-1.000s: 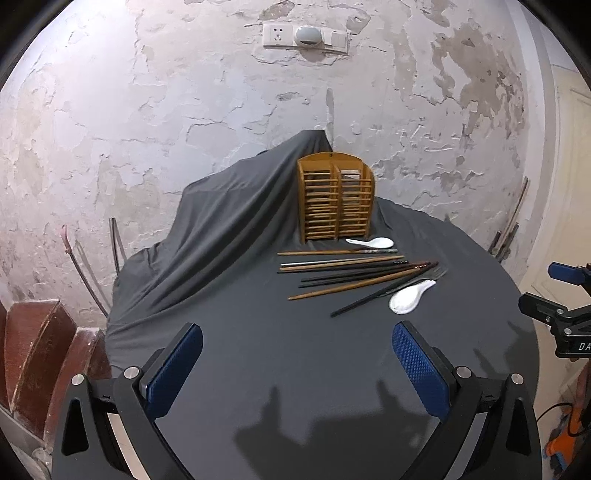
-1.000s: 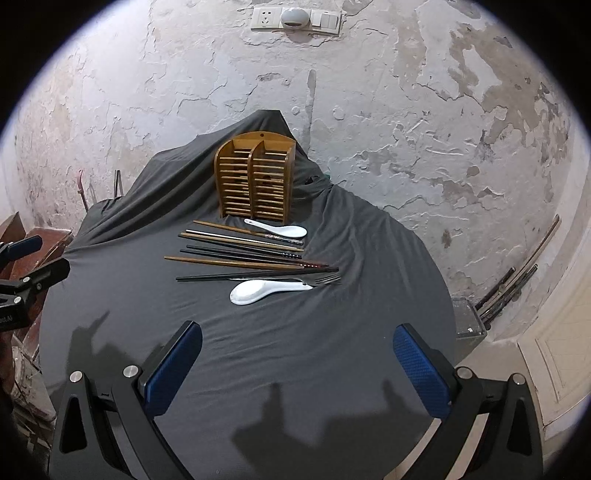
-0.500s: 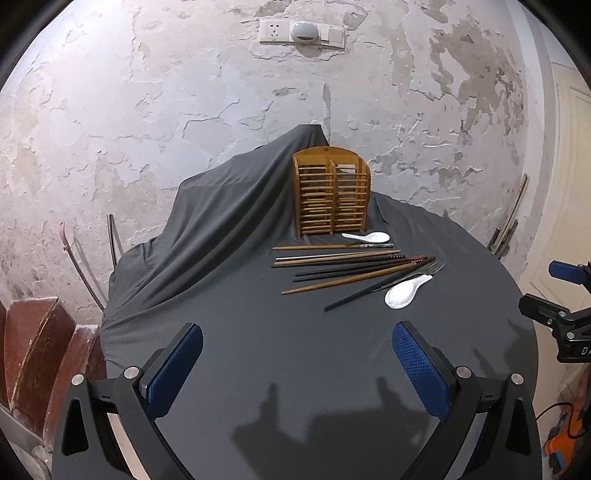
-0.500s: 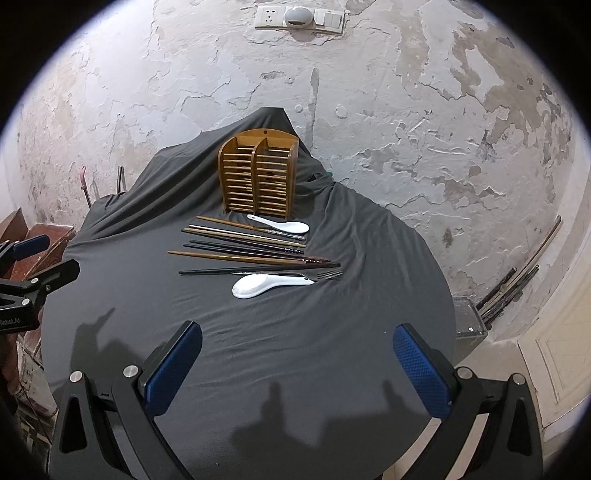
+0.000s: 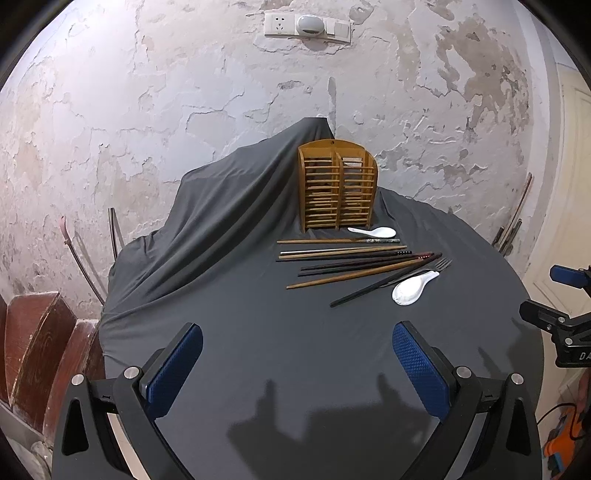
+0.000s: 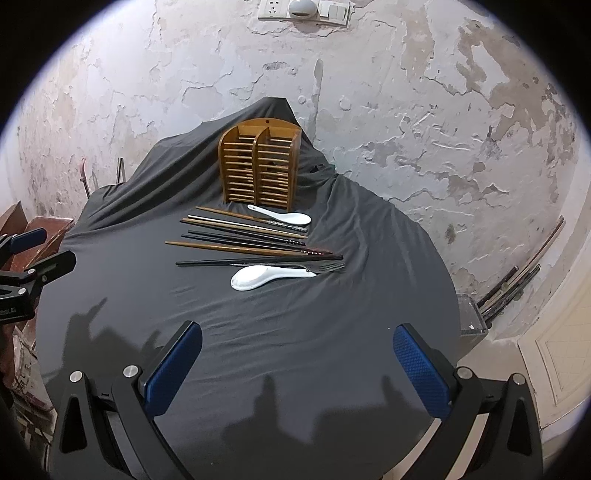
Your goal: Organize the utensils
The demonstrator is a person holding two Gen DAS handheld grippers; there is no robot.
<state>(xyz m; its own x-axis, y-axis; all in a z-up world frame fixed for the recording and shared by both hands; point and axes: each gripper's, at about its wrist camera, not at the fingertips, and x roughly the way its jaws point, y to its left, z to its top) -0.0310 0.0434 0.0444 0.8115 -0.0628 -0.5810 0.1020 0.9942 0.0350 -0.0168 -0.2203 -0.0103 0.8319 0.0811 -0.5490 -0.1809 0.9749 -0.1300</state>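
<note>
Utensils: a loose row of chopsticks (image 5: 347, 254), brown and black, lies flat on the cloth in front of the holder, roughly parallel to one another; the same bundle shows in the right wrist view (image 6: 243, 236).
Fork: a dark metal fork (image 6: 325, 266) lies at the near edge of the row, tines pointing right, just beside the long black chopstick.
Near spoon: a white ceramic spoon (image 5: 412, 288) rests nearest the grippers — its handle touches or overlaps the fork, which of the two cannot be told.
Far spoon: a second white spoon (image 5: 375, 232) lies just in front of the holder's base, beside the farthest chopstick.
Holder: a wooden slatted utensil holder (image 5: 337, 190) stands upright at the back of the table with two compartments side by side; whether anything sits inside cannot be told.
Table: a dark grey cloth (image 5: 258, 332) covers the table and rises in a draped peak behind the holder.
Left gripper (image 5: 297, 363): blue-padded fingers spread wide, gripping nothing, above bare cloth well short of the utensils.
Right gripper (image 6: 297, 363): likewise spread wide and empty — well apart from the near spoon.
Wall: cracked, peeling plaster with a white socket strip (image 5: 308, 26) high up.
</note>
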